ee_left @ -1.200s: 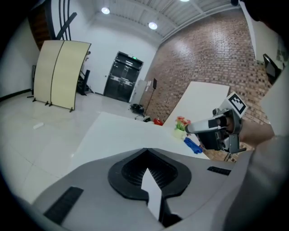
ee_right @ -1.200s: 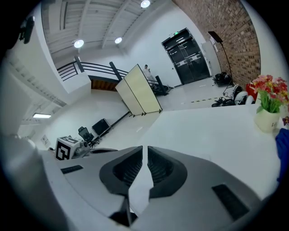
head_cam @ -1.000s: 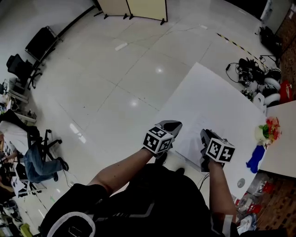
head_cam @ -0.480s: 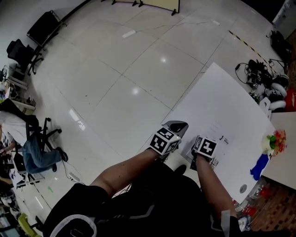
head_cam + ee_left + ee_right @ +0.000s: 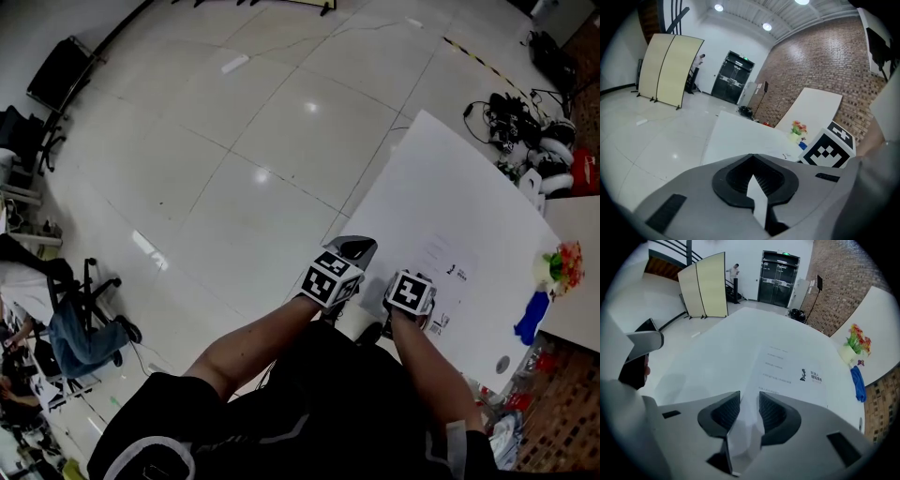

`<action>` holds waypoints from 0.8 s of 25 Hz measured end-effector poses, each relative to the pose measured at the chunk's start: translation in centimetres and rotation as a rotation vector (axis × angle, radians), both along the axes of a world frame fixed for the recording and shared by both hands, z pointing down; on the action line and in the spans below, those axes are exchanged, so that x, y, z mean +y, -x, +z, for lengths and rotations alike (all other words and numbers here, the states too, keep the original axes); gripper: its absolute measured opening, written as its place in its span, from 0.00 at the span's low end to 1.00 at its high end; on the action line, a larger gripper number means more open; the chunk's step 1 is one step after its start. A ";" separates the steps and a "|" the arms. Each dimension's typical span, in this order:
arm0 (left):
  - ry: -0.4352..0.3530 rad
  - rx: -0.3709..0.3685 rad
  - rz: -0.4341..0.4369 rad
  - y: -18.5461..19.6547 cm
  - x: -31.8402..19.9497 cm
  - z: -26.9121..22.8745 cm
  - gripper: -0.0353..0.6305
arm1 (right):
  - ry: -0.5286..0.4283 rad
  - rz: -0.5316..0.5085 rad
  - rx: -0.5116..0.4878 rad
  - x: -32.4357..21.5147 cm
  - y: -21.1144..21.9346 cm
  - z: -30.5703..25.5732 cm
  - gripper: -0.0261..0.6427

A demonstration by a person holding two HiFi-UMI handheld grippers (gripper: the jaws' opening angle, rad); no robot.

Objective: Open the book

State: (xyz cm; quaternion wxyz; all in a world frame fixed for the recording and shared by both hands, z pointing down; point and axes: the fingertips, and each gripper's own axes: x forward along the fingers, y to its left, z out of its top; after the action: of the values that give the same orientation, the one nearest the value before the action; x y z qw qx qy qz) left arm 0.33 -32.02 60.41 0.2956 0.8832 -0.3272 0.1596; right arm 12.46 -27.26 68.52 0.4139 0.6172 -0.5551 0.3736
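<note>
A thin white book (image 5: 452, 267) with small print on its cover lies shut on the white table (image 5: 441, 178), near the front edge. My right gripper (image 5: 413, 306) points steeply down over the book's near edge. In the right gripper view the book (image 5: 797, 371) lies ahead, and its near left edge shows in the gap of the right gripper (image 5: 750, 401). Those jaws have just been opening and the pads press on nothing. My left gripper (image 5: 353, 249) hovers at the table's left front corner. The left gripper (image 5: 752, 174) has its jaw tips together with nothing between them.
A vase of flowers (image 5: 553, 265) and a blue cloth (image 5: 529, 317) sit at the table's right end, beside a second white table (image 5: 579, 281). Cables and gear (image 5: 520, 131) lie on the floor beyond. A seated person and office chairs (image 5: 80, 319) are far left.
My right gripper has dropped and tipped downward, moving left to the book's near edge. Its marker cube now faces up. The left gripper has shifted a little toward the table corner.
</note>
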 end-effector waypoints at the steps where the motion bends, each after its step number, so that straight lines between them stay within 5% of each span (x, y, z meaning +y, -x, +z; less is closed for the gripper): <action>1: 0.002 0.008 0.005 -0.2 0.0 0.0 0.05 | 0.000 0.011 -0.025 0.1 0.0 0.0 0.22; 5: 0.005 0.022 0.036 -0.9 0.4 0.1 0.05 | -0.009 0.048 -0.097 0.2 -0.3 -0.2 0.12; 20: 0.009 0.046 0.046 -2.6 1.0 0.5 0.05 | -0.048 0.138 -0.224 0.8 -3.4 -1.4 0.04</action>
State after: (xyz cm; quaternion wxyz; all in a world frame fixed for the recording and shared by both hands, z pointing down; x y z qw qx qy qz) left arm 2.95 -30.98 60.86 0.3031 0.8927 -0.2991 0.1472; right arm 15.89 -26.42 67.09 0.3078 0.6182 -0.5629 0.4541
